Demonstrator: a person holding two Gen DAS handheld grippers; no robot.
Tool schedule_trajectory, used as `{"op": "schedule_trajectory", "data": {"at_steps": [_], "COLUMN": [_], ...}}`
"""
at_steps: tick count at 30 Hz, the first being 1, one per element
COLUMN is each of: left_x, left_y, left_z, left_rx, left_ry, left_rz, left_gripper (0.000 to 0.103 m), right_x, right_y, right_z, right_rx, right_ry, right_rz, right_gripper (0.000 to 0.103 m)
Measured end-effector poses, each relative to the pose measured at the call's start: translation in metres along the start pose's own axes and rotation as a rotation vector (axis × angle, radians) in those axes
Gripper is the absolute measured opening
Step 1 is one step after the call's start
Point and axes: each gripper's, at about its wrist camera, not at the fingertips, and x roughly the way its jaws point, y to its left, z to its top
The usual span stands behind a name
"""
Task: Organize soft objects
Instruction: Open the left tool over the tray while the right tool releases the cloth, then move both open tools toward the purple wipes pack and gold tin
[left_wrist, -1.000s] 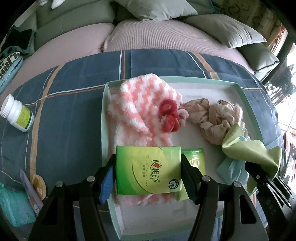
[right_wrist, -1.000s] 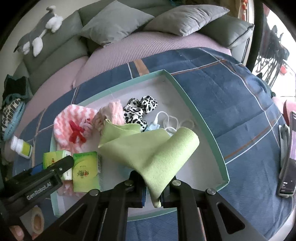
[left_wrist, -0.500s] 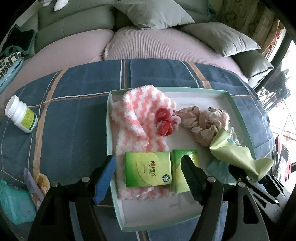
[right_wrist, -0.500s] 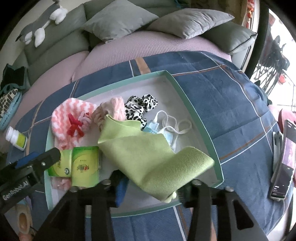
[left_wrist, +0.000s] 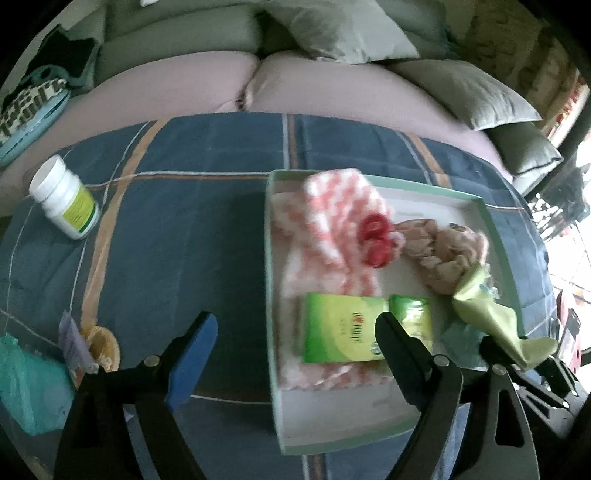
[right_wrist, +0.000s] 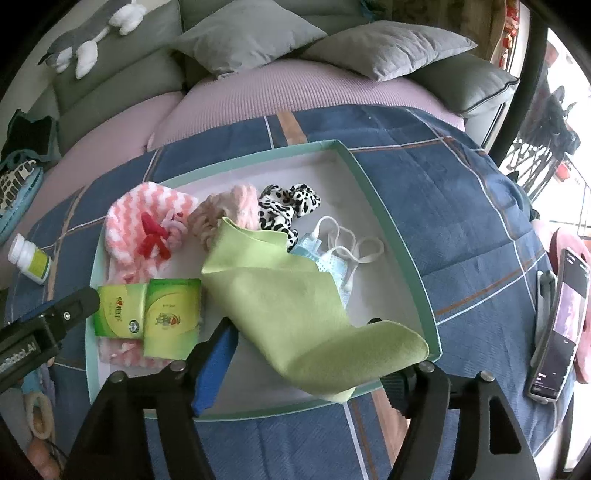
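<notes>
Left gripper (left_wrist: 293, 349) fingers standing wide apart and just been opening, gripping nothing; the two green tissue packs (left_wrist: 341, 334) are lying free in the tray (left_wrist: 502, 236), on the pink-and-white fuzzy cloth (left_wrist: 332, 218). Right gripper (right_wrist: 308, 363) fingers also spread wide, just been opening; the green cloth (right_wrist: 295, 302) is sitting loose between them, draped over the tray's near rim and partly covering the blue face mask (right_wrist: 332, 258). Leopard-print scrunchie (right_wrist: 288, 203) and pink scrunchie (right_wrist: 225, 214) lying mid-tray. Tray is resting on the blue plaid blanket (left_wrist: 184, 229); pill bottle (left_wrist: 64, 197) lying outside it.
</notes>
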Motion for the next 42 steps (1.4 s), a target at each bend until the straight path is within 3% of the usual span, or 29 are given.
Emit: {"op": "schedule_trajectory", "data": {"at_steps": [5,11,24,42], "left_x": [-0.001,-0.004,-0.021,-0.027], "left_y": [0.012,0.026,0.062,0.103], "left_z": [-0.002,-0.005,-0.015,-0.036], "left_rx": [-0.028,-0.068,-0.15,-0.229], "left_ry": [0.001,0.001,-0.029,-0.002], "left_rz": [0.007,0.01,0.041,0.061], "left_gripper": [0.097,0.097,0.097,0.097], "right_x": [0.0,-0.004,-0.021,-0.033], "right_y": [-0.001,0.003,0.017,0.056], "right_z": [0.0,0.0,-0.001,-0.004], "right_rx": [0.004,-0.013,-0.058,-0.127], "right_ry": [-0.009,-0.037,-0.089,-0.11], "right_rz": [0.004,0.019,0.025,0.086], "right_gripper": [0.085,0.099,0.103,0.103]}}
